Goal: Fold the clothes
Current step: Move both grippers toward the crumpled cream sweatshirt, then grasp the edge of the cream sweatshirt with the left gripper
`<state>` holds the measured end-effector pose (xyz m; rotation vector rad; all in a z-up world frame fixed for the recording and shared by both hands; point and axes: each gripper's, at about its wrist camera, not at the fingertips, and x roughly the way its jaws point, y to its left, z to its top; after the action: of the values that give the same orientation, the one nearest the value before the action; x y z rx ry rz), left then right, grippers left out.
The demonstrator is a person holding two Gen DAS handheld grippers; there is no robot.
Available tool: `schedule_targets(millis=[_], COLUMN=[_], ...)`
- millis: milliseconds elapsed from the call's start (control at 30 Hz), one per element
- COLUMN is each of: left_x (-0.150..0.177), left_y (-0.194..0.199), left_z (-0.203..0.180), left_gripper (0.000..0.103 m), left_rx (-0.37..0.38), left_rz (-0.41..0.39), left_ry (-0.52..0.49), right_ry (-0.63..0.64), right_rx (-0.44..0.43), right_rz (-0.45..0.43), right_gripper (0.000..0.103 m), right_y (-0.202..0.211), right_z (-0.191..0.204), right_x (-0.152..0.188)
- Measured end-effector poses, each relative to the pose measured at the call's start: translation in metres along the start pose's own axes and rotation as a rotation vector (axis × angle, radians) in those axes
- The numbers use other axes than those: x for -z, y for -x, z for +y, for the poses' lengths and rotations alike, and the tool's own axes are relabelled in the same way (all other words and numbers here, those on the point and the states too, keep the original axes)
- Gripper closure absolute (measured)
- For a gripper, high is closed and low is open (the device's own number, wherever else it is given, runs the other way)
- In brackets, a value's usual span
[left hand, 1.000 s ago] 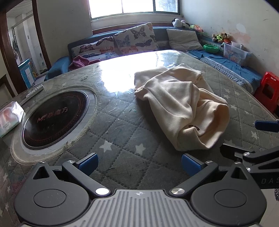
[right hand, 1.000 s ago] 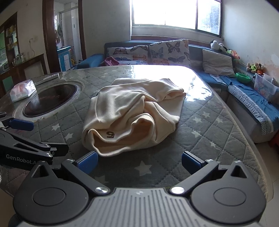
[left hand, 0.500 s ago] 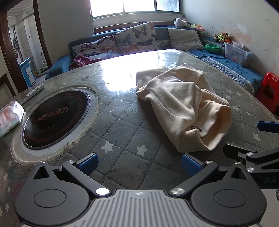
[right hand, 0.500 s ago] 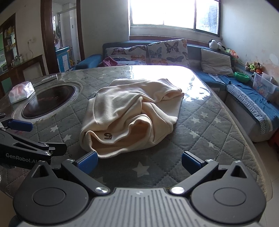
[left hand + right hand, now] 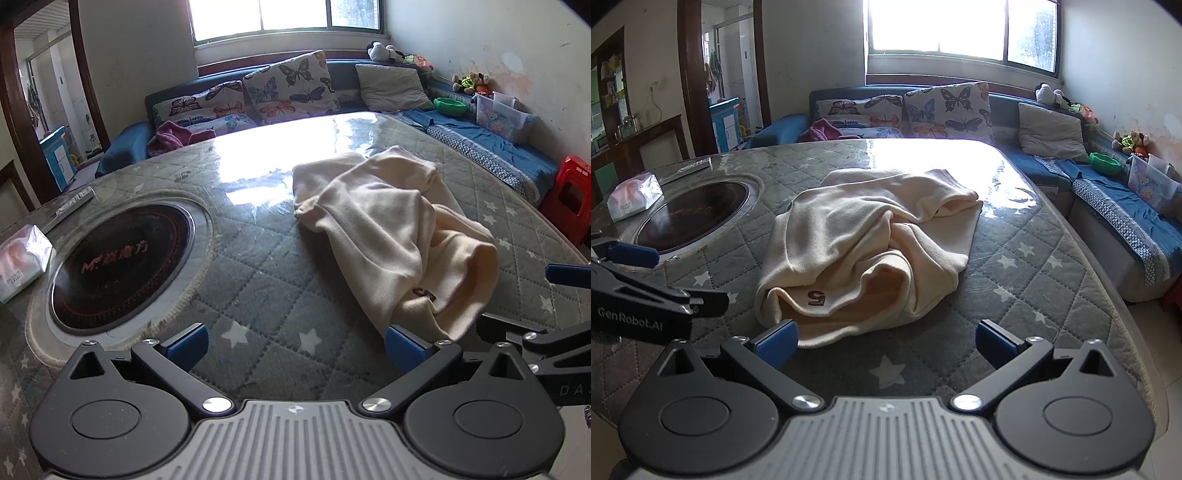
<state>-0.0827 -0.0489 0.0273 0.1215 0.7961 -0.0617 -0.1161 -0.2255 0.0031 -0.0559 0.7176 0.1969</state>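
Note:
A crumpled cream garment [image 5: 399, 236] lies in a heap on the quilted grey table [image 5: 258, 288]. It also shows in the right wrist view [image 5: 864, 251], with a dark "5" mark near its front hem. My left gripper [image 5: 295, 345] is open and empty, low over the table, its right fingertip just short of the garment's near edge. My right gripper [image 5: 886, 343] is open and empty, its left fingertip at the garment's front hem. Each gripper shows at the edge of the other's view.
A round black cooktop [image 5: 122, 266] is set into the table on the left. A tissue pack [image 5: 22, 258] lies by it. A blue sofa with butterfly cushions [image 5: 288, 88] runs behind the table. A red stool [image 5: 569, 199] stands at the right.
Both grippers have moved forward toward the garment's near hem. The garment has not moved. Both stay open.

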Motion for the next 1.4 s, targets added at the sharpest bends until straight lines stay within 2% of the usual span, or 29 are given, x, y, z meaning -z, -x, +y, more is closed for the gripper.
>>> schedule_targets(millis=[300, 933, 1200, 1400], left_x=[-0.018, -0.062, -0.082, -0.094], left_y=[-0.006, -0.035, -0.046, -0.062], left_z=[0.002, -0.023, -0.042, -0.067], left_gripper=[0.000, 0.000, 0.001, 0.021], left_rx=[0.007, 0.062, 0.117, 0.180], left_rz=[-0.015, -0.042, -0.071, -0.084], left_ry=[-0.012, -0.068, -0.113, -0.201], right_ry=[0.005, 0.007, -0.011, -0.042], right_rx=[0.000, -0.004, 0.004, 0.003], right_rz=[-0.003, -0.011, -0.011, -0.007], right_gripper=[0.000, 0.000, 0.001, 0.004], right_y=[-0.008, -0.027, -0.033, -0.036], right_z=[-0.006, -0.024, -0.036, -0.047], right_x=[-0.009, -0.033, -0.037, -0.035])
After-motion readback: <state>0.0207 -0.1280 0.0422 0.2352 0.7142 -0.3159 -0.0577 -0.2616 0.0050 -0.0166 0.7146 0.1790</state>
